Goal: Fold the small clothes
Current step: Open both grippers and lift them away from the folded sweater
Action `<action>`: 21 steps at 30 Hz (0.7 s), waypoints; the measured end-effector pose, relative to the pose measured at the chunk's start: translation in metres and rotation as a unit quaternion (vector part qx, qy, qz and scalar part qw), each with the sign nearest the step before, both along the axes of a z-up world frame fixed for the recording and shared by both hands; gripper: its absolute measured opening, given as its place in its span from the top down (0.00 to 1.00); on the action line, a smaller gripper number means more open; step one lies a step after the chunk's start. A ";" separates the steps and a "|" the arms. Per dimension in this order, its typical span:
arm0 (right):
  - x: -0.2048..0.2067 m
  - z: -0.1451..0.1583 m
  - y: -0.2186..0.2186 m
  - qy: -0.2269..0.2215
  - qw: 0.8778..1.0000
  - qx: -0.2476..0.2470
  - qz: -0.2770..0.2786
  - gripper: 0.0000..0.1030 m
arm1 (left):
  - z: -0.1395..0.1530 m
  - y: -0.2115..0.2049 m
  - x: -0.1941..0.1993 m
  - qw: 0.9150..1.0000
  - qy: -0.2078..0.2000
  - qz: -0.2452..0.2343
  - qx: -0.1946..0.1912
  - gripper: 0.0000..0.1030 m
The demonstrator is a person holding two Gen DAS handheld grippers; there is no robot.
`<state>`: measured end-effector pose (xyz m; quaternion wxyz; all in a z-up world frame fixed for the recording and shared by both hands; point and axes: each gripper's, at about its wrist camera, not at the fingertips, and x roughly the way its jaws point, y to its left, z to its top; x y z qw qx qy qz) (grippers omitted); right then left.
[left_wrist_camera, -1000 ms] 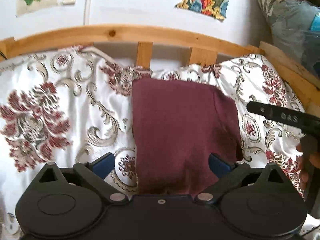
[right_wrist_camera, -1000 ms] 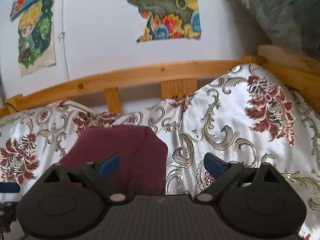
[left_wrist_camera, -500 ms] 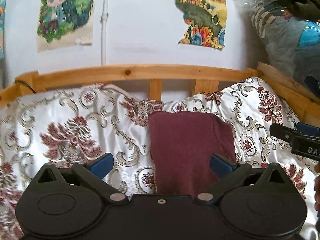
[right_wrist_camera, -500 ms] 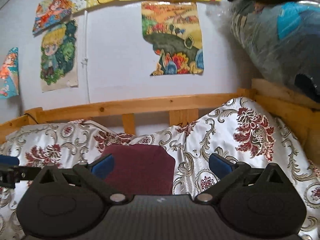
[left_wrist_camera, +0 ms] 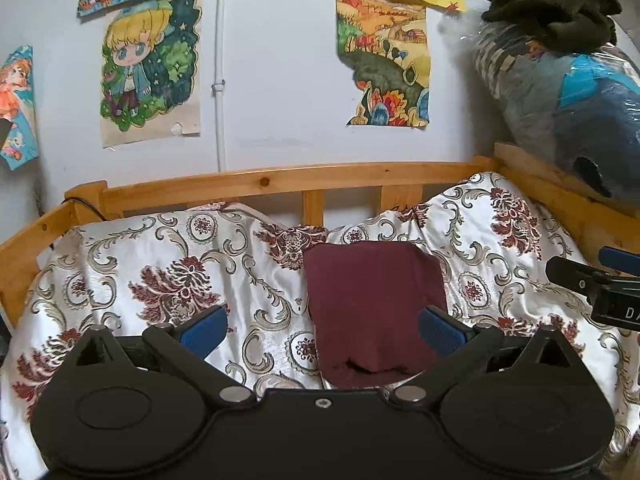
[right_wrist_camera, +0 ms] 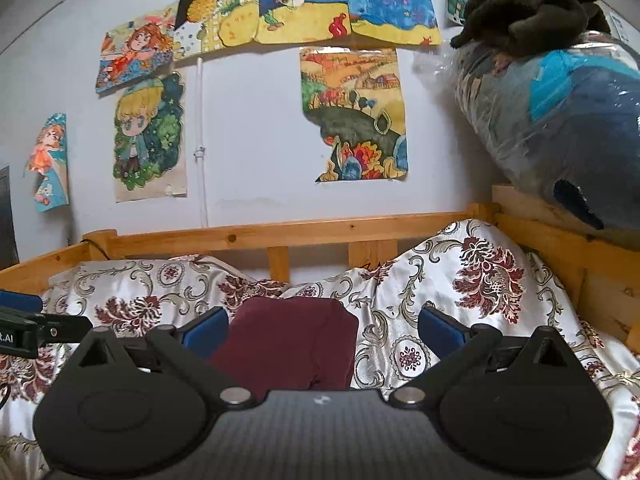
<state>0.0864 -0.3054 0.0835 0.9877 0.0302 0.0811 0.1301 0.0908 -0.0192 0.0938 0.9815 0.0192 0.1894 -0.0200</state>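
A folded maroon garment (left_wrist_camera: 374, 304) lies flat as a neat rectangle on the floral bedspread (left_wrist_camera: 168, 280), near the wooden bed rail. My left gripper (left_wrist_camera: 320, 326) hovers in front of it, open, blue pads wide apart and nothing between them. In the right wrist view the same garment (right_wrist_camera: 292, 340) sits low and left of centre, and my right gripper (right_wrist_camera: 322, 328) is open and empty too. The tip of the right gripper (left_wrist_camera: 592, 280) pokes in at the right edge of the left wrist view. Neither gripper touches the cloth.
A wooden bed frame (left_wrist_camera: 280, 184) runs behind and along the right side. Drawings (left_wrist_camera: 148, 68) are stuck on the white wall. A big plastic-wrapped bundle (right_wrist_camera: 560, 120) with dark cloth (right_wrist_camera: 532, 4) on top sits at the right, above the rail.
Both grippers have drawn back and risen away from the maroon garment, which now looks smaller and further off. More of the wall and its drawings has come into view.
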 end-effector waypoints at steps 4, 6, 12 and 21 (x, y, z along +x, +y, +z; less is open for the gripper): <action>-0.023 -0.002 0.001 -0.003 1.000 -0.002 0.000 0.00 | -0.003 0.001 -0.022 1.000 -0.003 -0.005 0.005 0.01; -0.035 -0.006 0.001 -0.001 1.000 -0.002 0.002 0.00 | -0.007 0.002 -0.032 1.000 -0.001 -0.008 0.007 0.01; -0.064 -0.025 0.005 0.003 1.000 -0.011 -0.006 0.00 | -0.023 0.010 -0.053 1.000 0.000 0.001 -0.010 0.01; -0.079 -0.058 0.012 0.050 0.998 -0.006 -0.022 0.00 | -0.065 0.017 -0.063 0.999 0.027 0.012 -0.020 0.01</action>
